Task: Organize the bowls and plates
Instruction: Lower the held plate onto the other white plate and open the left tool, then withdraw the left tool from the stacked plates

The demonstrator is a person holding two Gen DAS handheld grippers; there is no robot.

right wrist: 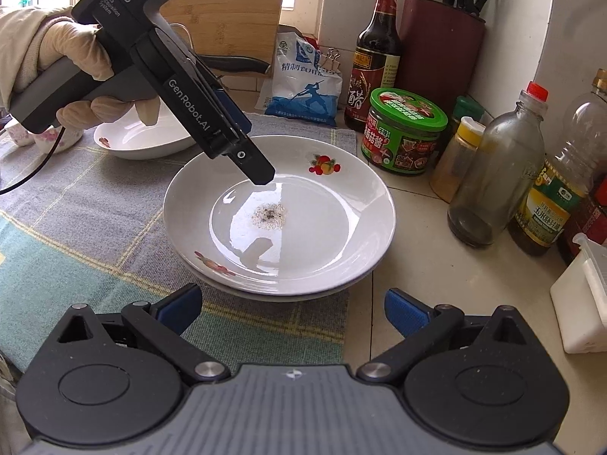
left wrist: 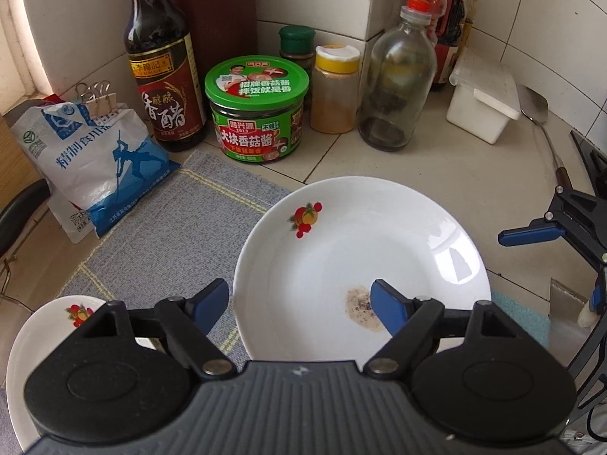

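A white plate with a fruit print (left wrist: 341, 250) (right wrist: 303, 204) sits stacked on another plate (right wrist: 296, 295), half on the grey mat. It has a smear of residue (right wrist: 268, 215) in its middle. My left gripper (left wrist: 299, 305) is open over the plate's near rim, one finger inside the plate, one outside; in the right wrist view it reaches over the plate from the left (right wrist: 261, 174). My right gripper (right wrist: 292, 309) is open and empty just short of the stack. A white bowl (right wrist: 140, 136) (left wrist: 45, 326) sits on the mat to the left.
Against the tiled wall stand a vinegar bottle (left wrist: 163, 68), a green-lidded sauce jar (left wrist: 258, 110), a spice shaker (left wrist: 335, 89), a glass bottle (left wrist: 398, 83), a salt bag (left wrist: 98, 163) and a white box (left wrist: 485, 102). A spatula (left wrist: 538, 113) lies right. A knife block (right wrist: 440, 45) stands behind.
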